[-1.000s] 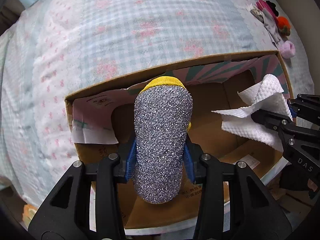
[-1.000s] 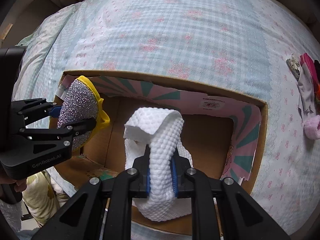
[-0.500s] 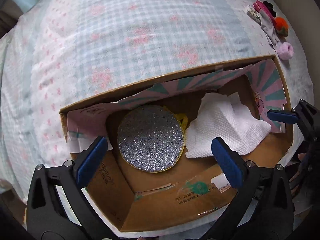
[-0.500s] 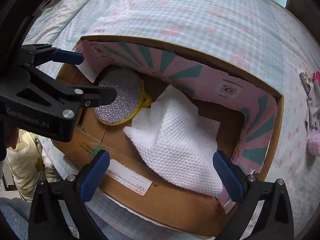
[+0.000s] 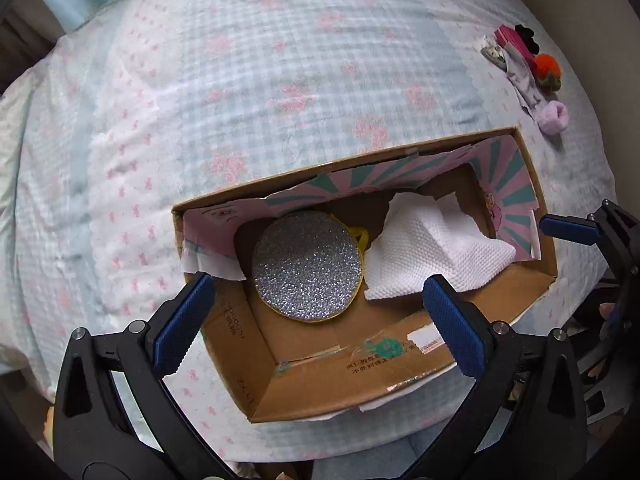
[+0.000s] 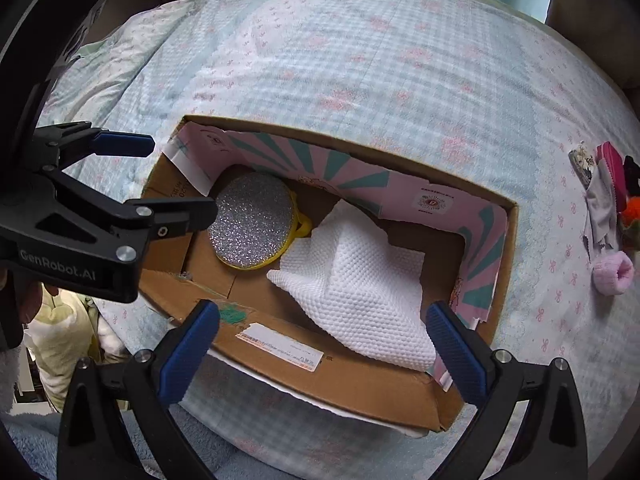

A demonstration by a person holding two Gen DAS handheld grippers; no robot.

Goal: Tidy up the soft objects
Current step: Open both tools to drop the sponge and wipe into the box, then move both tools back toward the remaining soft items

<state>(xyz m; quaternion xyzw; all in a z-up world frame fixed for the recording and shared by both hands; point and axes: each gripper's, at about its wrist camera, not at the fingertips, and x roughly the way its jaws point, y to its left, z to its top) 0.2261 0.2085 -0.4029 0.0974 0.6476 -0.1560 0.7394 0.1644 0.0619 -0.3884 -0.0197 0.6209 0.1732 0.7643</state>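
Observation:
An open cardboard box (image 5: 332,384) (image 6: 360,376) sits on the bed. A round glittery silver sponge with a yellow rim (image 5: 308,266) (image 6: 254,224) lies in its left part. A white waffle cloth (image 5: 432,256) (image 6: 356,288) lies crumpled in its right part. My left gripper (image 5: 320,332) is open and empty above the box's near edge; it also shows in the right wrist view (image 6: 164,176) at the left. My right gripper (image 6: 324,356) is open and empty above the near wall; its fingers (image 5: 568,230) show at the right of the left wrist view.
The bed has a blue checked cover with pink bows (image 5: 280,80) (image 6: 360,60). A small pile of soft things, a pink roll (image 5: 554,116) (image 6: 612,274), an orange pom-pom (image 5: 548,66) and grey and pink pieces, lies at the far right.
Both grippers have opened and let go: the sponge and the white cloth now lie in the box. Both grippers have pulled back and up from the box.

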